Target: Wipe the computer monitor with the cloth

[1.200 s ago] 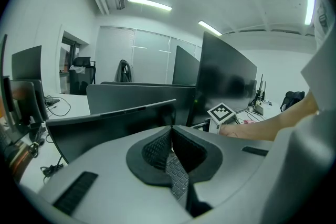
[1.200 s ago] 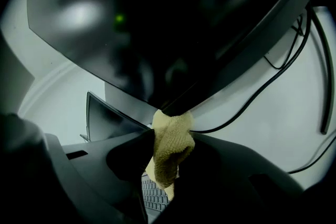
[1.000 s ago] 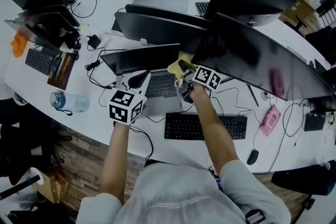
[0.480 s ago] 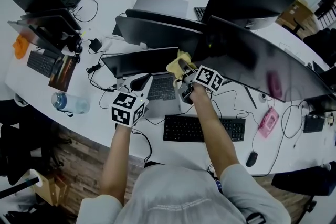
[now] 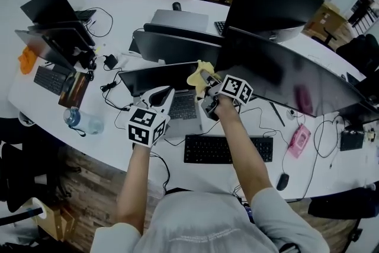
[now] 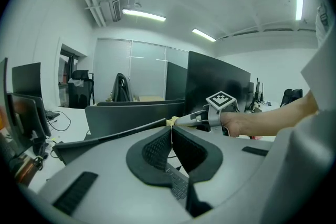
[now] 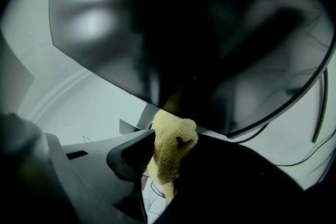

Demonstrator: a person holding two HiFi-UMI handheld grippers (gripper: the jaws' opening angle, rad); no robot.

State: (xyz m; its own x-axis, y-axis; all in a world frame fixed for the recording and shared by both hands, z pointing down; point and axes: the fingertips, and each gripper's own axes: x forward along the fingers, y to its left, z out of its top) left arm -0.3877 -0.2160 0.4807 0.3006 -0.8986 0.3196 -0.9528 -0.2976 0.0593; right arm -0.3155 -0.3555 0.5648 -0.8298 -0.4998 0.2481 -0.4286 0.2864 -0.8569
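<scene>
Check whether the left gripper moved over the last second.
No. The left gripper stays over the laptop's front-left corner, jaws together.

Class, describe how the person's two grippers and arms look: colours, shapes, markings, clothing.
The left gripper and right gripper each have a pale grey body, dark ribbed jaw pads and a white cube printed with black square markers. The person wears a light grey short-sleeved shirt, leaving the forearms bare.

Tight gap between laptop lid point(image 5: 157, 75) and monitor point(image 5: 284, 77) edge, taken by right gripper point(image 5: 205, 79) clamping cloth point(image 5: 197, 72). Second monitor point(image 5: 172, 47) close behind. Cables point(image 5: 109, 87), bottle point(image 5: 83, 121) at far left; bare desk point(image 5: 115, 136) just right of bottle.
</scene>
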